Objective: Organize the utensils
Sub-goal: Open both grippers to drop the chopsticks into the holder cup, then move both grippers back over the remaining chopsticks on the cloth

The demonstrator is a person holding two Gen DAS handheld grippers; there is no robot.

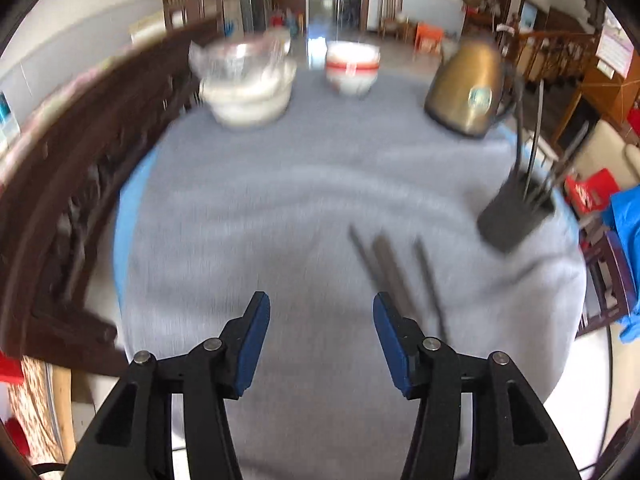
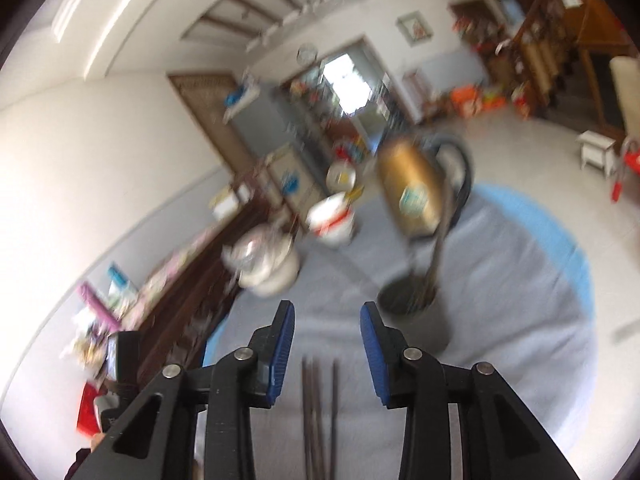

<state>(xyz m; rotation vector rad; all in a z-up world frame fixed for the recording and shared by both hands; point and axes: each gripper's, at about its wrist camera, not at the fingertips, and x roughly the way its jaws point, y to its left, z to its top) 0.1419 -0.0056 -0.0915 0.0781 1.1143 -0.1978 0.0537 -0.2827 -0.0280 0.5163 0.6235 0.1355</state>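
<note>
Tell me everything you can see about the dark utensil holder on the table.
The utensil holder is a dark grey, matte, boxy container, plastic by the look of it, though blur hides detail. It stands on the grey tablecloth near the table's right edge, in front of the gold kettle. Several long dark utensils already stand in it, handles leaning outward. It appears tilted, which may be lens distortion. Three more dark utensils lie loose on the cloth nearby. Neither tool touches it.

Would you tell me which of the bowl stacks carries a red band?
The right-hand bowl stack, nearer the brass kettle; the left stack is plain white under clear wrap.
</note>
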